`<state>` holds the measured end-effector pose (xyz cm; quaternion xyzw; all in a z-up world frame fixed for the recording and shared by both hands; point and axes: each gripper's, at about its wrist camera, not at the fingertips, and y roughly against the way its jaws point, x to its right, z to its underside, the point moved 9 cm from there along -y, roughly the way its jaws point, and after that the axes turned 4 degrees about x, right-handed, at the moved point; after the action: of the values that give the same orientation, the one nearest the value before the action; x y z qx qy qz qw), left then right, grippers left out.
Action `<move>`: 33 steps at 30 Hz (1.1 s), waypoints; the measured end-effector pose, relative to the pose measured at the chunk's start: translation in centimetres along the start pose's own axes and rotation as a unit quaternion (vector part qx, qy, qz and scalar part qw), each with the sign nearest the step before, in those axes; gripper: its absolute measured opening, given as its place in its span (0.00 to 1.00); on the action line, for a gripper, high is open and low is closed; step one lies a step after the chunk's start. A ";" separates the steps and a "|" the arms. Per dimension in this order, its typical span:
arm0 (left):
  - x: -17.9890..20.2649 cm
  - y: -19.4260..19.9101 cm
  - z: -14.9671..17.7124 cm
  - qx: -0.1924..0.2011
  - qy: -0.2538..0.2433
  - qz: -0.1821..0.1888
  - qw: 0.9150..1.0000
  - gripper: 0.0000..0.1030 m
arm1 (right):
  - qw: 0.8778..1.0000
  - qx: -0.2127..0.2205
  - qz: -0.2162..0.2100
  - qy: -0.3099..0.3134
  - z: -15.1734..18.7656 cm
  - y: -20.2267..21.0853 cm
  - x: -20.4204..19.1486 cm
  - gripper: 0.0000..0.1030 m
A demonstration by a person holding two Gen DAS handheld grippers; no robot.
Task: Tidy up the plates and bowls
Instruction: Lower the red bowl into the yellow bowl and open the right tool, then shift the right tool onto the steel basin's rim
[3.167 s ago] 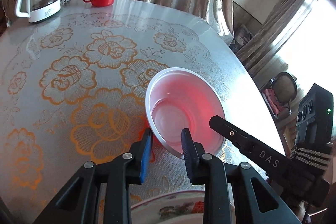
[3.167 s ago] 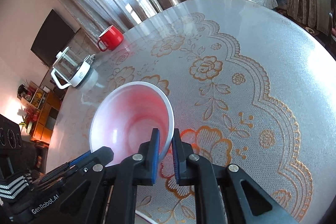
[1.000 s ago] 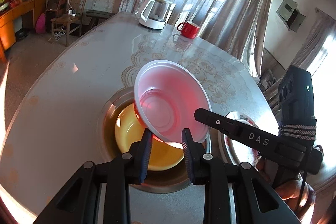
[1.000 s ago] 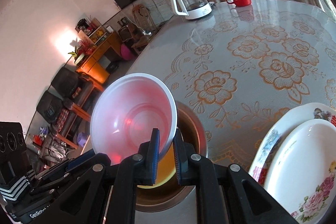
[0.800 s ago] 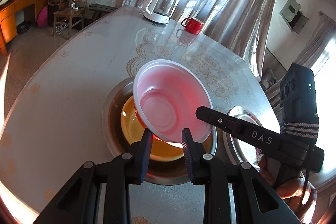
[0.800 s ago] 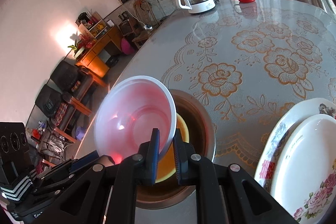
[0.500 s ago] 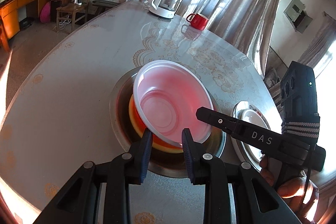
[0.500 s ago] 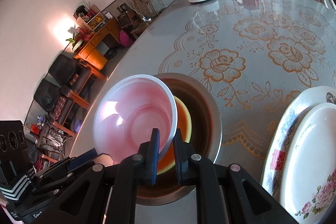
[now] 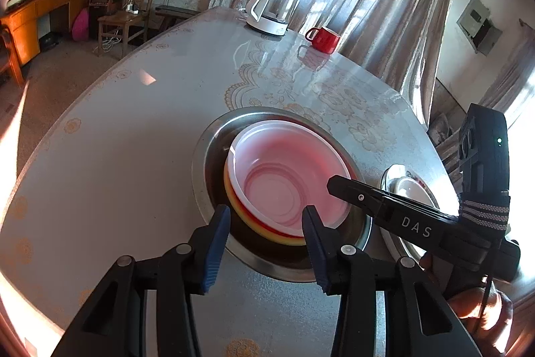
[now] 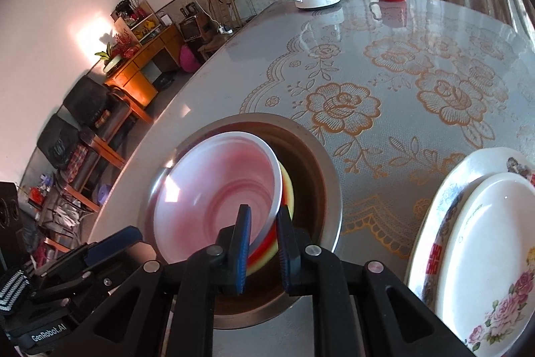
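A pink-and-white plastic bowl (image 9: 287, 176) rests nested on a red and a yellow bowl (image 9: 232, 199) inside a round steel basin (image 9: 207, 163) on the table. My left gripper (image 9: 265, 225) is at the bowl's near rim. Its jaws are opening, and the blue pads stand apart on either side of the rim without pressing it. In the right wrist view, my right gripper (image 10: 262, 223) is shut on the pink bowl (image 10: 214, 189), with the rim pinched between its pads. The bowl leans slightly in the basin (image 10: 329, 179).
Two stacked plates (image 10: 485, 256), the top one with roses, lie right of the basin. A glass kettle (image 9: 272, 10) and a red mug (image 9: 322, 39) stand at the table's far edge. The table edge curves along the left, over the floor. A person's hand (image 9: 478, 306) holds the right gripper.
The pink bowl has come down into the basin onto the yellow and red bowls. My left jaws have spread and let go of its rim. The right gripper still pinches the rim.
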<state>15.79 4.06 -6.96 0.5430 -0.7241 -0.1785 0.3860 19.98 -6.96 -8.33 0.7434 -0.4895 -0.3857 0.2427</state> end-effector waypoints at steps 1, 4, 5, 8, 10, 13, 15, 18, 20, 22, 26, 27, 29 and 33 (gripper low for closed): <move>0.0 -0.1 0.0 -0.001 -0.002 0.000 1.000 0.39 | 1.000 0.001 0.001 0.001 0.0 0.0 0.0 0.14; 0.2 -0.4 0.2 -0.004 -0.004 0.000 1.000 0.36 | 1.000 0.003 0.008 0.004 0.1 0.1 0.2 0.14; 0.3 -0.5 0.2 -0.006 -0.005 0.001 1.000 0.36 | 1.000 0.004 0.009 0.005 0.1 0.1 0.2 0.14; 0.7 -1.1 0.4 -0.010 -0.010 0.002 1.000 0.36 | 1.000 0.006 0.019 0.009 0.1 0.1 0.4 0.18; 0.8 -1.3 0.5 -0.012 -0.013 0.003 1.000 0.36 | 1.000 0.008 0.023 0.012 0.1 0.1 0.4 0.18; 1.0 -1.6 0.6 -0.015 -0.016 0.005 1.000 0.36 | 0.999 0.013 0.033 0.023 0.1 0.2 0.4 0.18; 1.0 -1.7 0.6 -0.017 -0.016 0.006 1.000 0.36 | 0.999 0.018 0.037 0.027 0.0 0.4 0.4 0.18; 1.1 -1.8 0.6 -0.016 -0.020 0.003 1.000 0.36 | 0.998 0.021 0.042 0.035 -0.1 0.4 0.4 0.18; 1.0 -1.7 0.6 -0.014 -0.021 0.000 1.000 0.36 | 0.998 0.020 0.040 0.044 0.0 0.2 0.1 0.19; 1.0 -1.5 0.6 -0.012 -0.022 -0.004 1.000 0.36 | 0.998 0.019 0.041 0.049 0.1 0.1 0.0 0.19; 0.8 -1.3 0.5 -0.007 -0.026 -0.013 1.000 0.36 | 0.998 0.019 0.044 0.043 0.1 0.1 0.3 0.19; 0.8 -1.3 0.5 -0.006 -0.027 -0.014 1.000 0.36 | 0.998 0.020 0.043 0.042 0.1 0.1 0.3 0.19; 0.8 -1.2 0.5 -0.004 -0.029 -0.016 0.999 0.36 | 0.998 0.020 0.044 0.040 0.2 0.3 0.4 0.19; 0.9 -1.1 0.6 -0.002 -0.033 -0.020 0.999 0.37 | 0.998 0.021 0.046 0.037 0.3 0.4 0.5 0.19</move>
<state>15.97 2.72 -7.78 0.5501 -0.7254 -0.2056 0.3591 19.68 -7.57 -8.37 0.7388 -0.5214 -0.3367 0.2625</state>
